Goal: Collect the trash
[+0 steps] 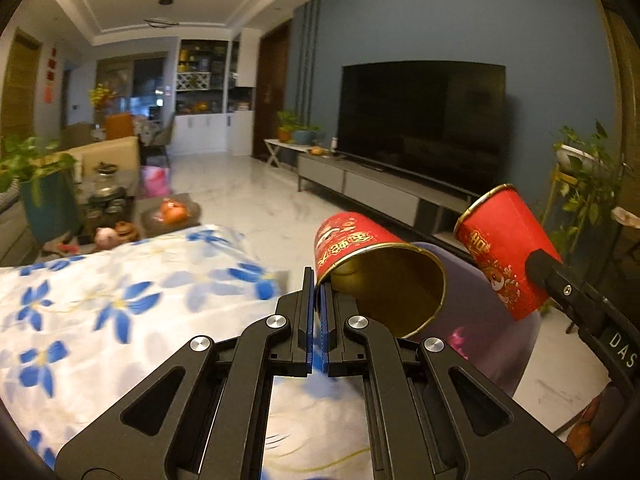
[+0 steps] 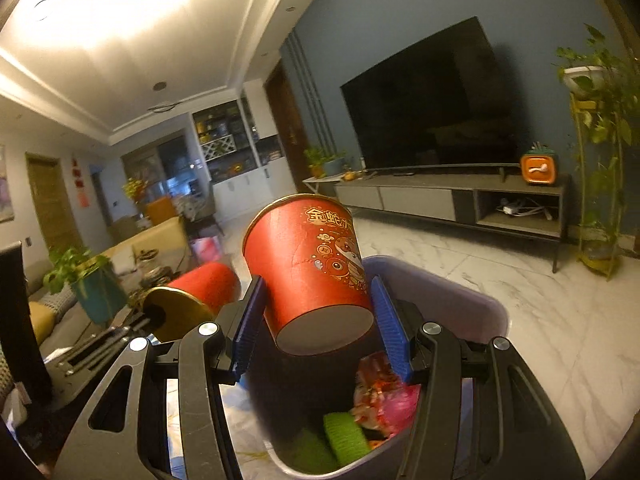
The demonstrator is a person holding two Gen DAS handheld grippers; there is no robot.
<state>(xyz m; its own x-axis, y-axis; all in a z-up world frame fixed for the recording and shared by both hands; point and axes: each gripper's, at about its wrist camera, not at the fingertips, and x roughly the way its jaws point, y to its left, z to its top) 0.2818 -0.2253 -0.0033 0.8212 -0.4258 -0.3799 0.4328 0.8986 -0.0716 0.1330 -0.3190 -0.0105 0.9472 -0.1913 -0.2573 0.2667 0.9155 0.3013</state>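
My left gripper (image 1: pixel 319 286) is shut on the rim of a red paper cup (image 1: pixel 360 256) with a gold inside, held on its side above the purple bin (image 1: pixel 492 320). My right gripper (image 2: pixel 318 312) is shut on a second red paper cup (image 2: pixel 312 260), held over the same bin (image 2: pixel 472 300) with its base toward the camera. That second cup shows at the right of the left wrist view (image 1: pixel 504 248). The left-held cup shows at the left of the right wrist view (image 2: pixel 200 288). The bin holds pink wrappers (image 2: pixel 392 396) and green scraps (image 2: pixel 344 432).
A table with a blue-flowered white cloth (image 1: pixel 100 312) lies to the left. A TV (image 1: pixel 420 120) on a low grey cabinet (image 2: pixel 452 200) stands across the marble floor. A plant stand (image 2: pixel 600 160) is at the right. A coffee table with clutter (image 1: pixel 112 216) sits beyond the cloth.
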